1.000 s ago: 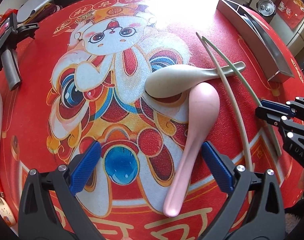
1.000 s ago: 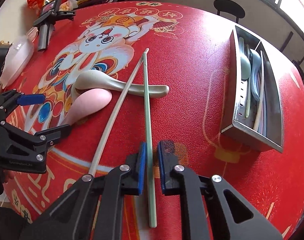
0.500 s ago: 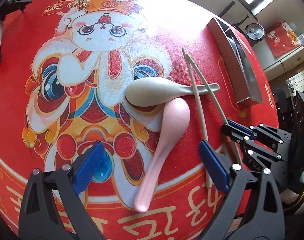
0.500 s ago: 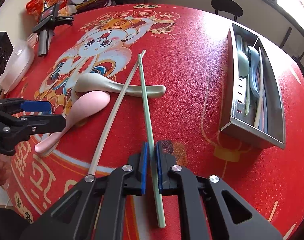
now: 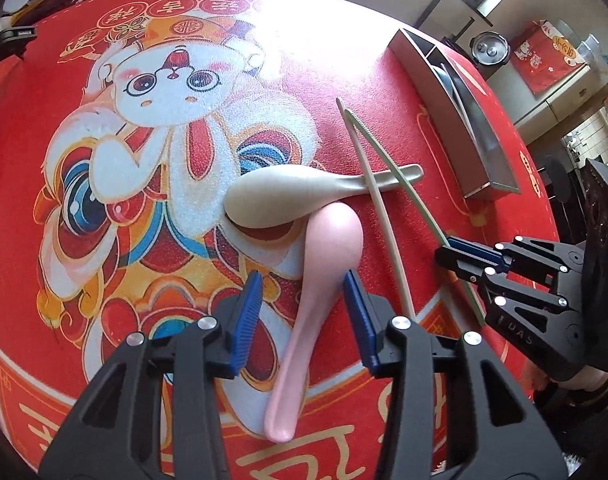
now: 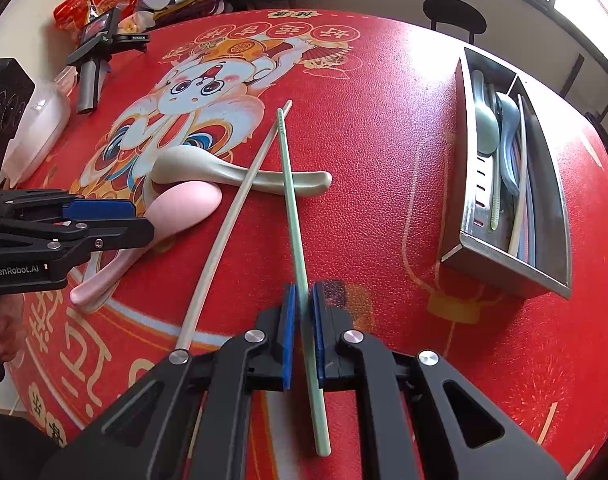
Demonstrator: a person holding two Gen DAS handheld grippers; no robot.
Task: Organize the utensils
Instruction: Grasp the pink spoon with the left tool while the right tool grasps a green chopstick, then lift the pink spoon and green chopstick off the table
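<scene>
My left gripper [image 5: 301, 314] is open, its blue pads on either side of the pink spoon [image 5: 324, 248] lying on the red mat; the pads are not touching it. A beige spoon [image 5: 287, 194] lies across the pink spoon's bowl. My right gripper [image 6: 301, 300] is shut on the green chopstick [image 6: 289, 184], whose far part lies over the beige spoon's handle [image 6: 304, 180]. A cream chopstick [image 6: 227, 232] lies beside it. The right gripper also shows in the left wrist view [image 5: 460, 258], the left one in the right wrist view [image 6: 135, 220].
A steel utensil tray [image 6: 464, 160] with spoons and chopsticks in its compartments stands at the right. A spare black gripper tool [image 6: 95, 56] and a white container [image 6: 35, 128] sit at the far left table edge. Chairs stand beyond the table.
My left gripper has dropped toward the pink spoon and its fingers have narrowed around it. My right gripper has stayed shut on the green chopstick and swung its far end slightly.
</scene>
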